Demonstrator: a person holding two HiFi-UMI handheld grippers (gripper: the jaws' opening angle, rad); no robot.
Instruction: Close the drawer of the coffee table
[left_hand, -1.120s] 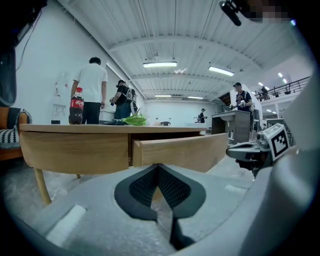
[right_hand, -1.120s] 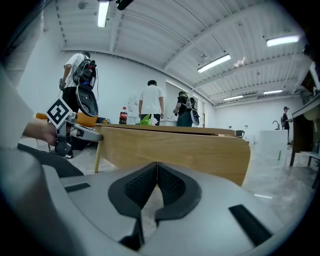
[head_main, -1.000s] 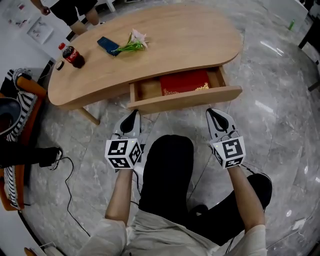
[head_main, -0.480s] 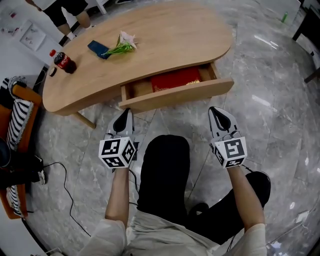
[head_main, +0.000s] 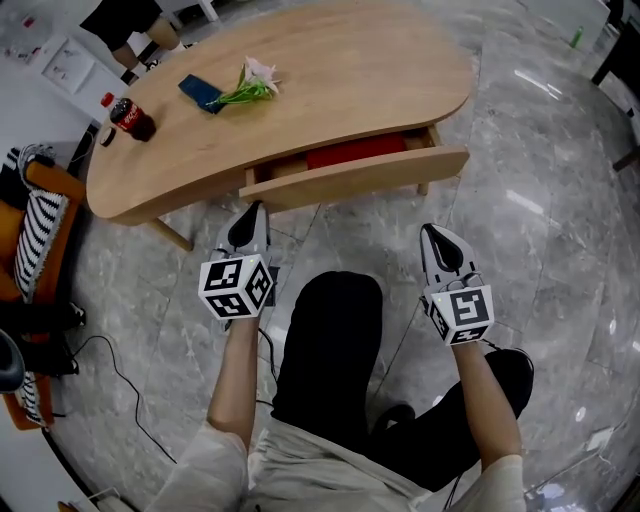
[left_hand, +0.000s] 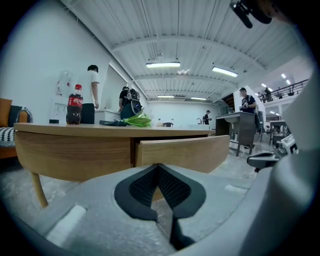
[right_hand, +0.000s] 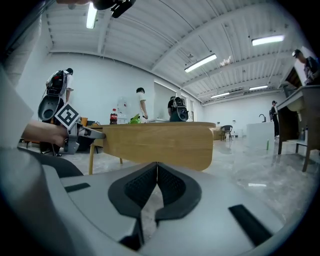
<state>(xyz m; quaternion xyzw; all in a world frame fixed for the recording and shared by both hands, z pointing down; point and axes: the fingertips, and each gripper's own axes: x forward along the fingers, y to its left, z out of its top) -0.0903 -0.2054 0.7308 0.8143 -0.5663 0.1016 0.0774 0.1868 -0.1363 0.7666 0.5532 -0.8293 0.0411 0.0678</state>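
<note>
Both pairs of jaws are shut with nothing between them. My left gripper (head_main: 256, 210) points at the left end of the drawer (head_main: 355, 176) front, very near it, though I cannot tell whether it touches. My right gripper (head_main: 430, 232) sits farther back, clear of the front's right end. The drawer sticks partway out from under the table (head_main: 330, 70), with a strip of something red (head_main: 355, 152) showing inside. A cola bottle (head_main: 128, 117) stands at the table's left end.
</note>
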